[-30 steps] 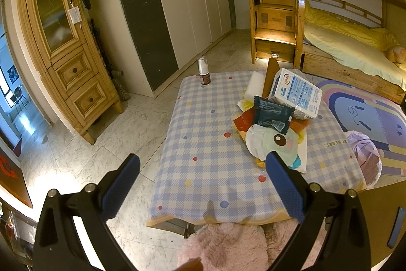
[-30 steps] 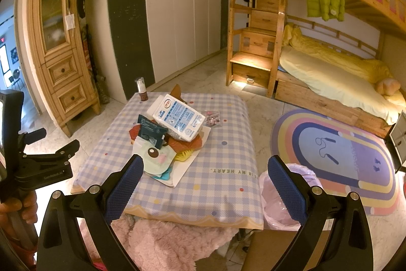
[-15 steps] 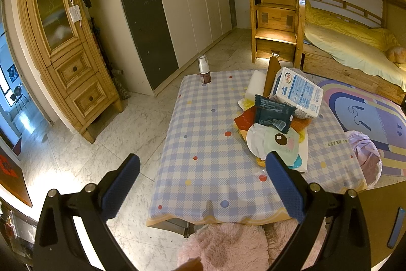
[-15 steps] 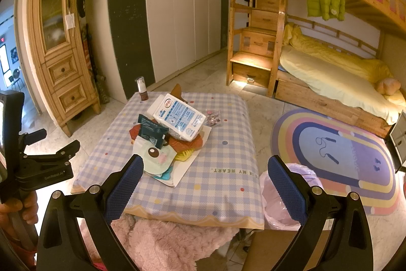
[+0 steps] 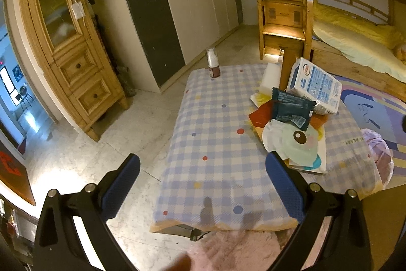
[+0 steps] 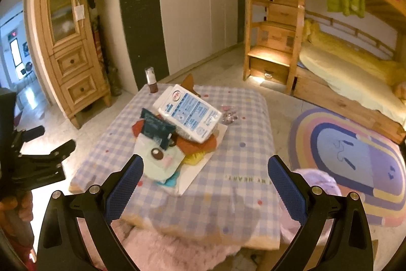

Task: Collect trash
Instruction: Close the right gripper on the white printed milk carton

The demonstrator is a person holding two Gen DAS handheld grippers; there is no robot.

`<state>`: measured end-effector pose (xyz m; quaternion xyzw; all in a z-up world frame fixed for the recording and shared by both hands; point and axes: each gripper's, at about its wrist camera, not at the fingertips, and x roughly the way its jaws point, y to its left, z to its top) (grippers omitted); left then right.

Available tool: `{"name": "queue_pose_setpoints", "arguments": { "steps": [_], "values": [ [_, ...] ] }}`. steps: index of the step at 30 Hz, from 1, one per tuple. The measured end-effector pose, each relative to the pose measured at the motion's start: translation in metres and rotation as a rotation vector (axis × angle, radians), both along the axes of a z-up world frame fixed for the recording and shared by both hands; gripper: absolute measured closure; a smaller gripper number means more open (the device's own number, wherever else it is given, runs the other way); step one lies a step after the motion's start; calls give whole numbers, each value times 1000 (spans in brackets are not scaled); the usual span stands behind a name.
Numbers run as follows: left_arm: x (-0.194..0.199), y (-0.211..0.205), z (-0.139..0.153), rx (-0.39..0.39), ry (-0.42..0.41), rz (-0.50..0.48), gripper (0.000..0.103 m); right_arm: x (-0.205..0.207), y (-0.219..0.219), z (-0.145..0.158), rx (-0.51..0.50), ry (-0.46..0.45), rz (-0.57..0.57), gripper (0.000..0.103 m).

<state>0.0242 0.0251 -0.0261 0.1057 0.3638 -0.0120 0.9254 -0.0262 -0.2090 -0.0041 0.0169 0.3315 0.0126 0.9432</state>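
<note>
A heap of trash lies on the low table with the checked cloth point(image 5: 215, 144) point(image 6: 243, 164): a white and blue packet point(image 5: 316, 85) point(image 6: 190, 116), a dark blue wrapper point(image 5: 289, 108) point(image 6: 157, 127), a pale green wrapper with an eye print point(image 5: 291, 144) point(image 6: 162, 159), red and yellow pieces underneath. A small clear wrapper point(image 6: 228, 114) lies beside the heap. A small bottle point(image 5: 212, 65) point(image 6: 151, 83) stands at the table's far corner. My left gripper point(image 5: 203, 184) hovers open over the table's near left part. My right gripper point(image 6: 205, 184) hovers open in front of the heap.
A pink-lined trash bag point(image 5: 378, 151) point(image 6: 317, 182) stands by the table's right side. A fluffy pink rug point(image 6: 162, 250) lies at the near edge. A wooden cabinet point(image 5: 68, 42), wardrobe doors point(image 6: 198, 17), a bunk bed point(image 6: 350, 62) and a rainbow rug point(image 6: 355, 154) surround the table.
Both grippers have drifted a little closer to the table; the right view is slightly blurred from motion. Nothing was picked up or let go.
</note>
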Motion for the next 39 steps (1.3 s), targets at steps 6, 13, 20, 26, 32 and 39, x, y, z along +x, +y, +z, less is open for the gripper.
{"name": "queue_pose_setpoints", "arguments": {
  "steps": [6, 13, 20, 26, 32, 39],
  "values": [
    [20, -4, -18, -20, 32, -32, 7, 44, -2, -25, 27, 28, 27, 6],
    [51, -9, -38, -14, 11, -17, 7, 87, -4, -54, 4, 92, 50, 11],
    [73, -17, -48, -22, 15, -52, 7, 116, -9, -69, 74, 112, 108, 34],
    [82, -23, -52, -12, 19, -61, 7, 142, -11, -72, 140, 97, 151, 14],
    [85, -25, -59, 5, 49, -62, 7, 164, -17, -86, 263, 143, 202, 14],
    [76, -25, -53, 6, 44, -72, 7, 137, -17, -69, 290, 99, 209, 45]
  ]
}}
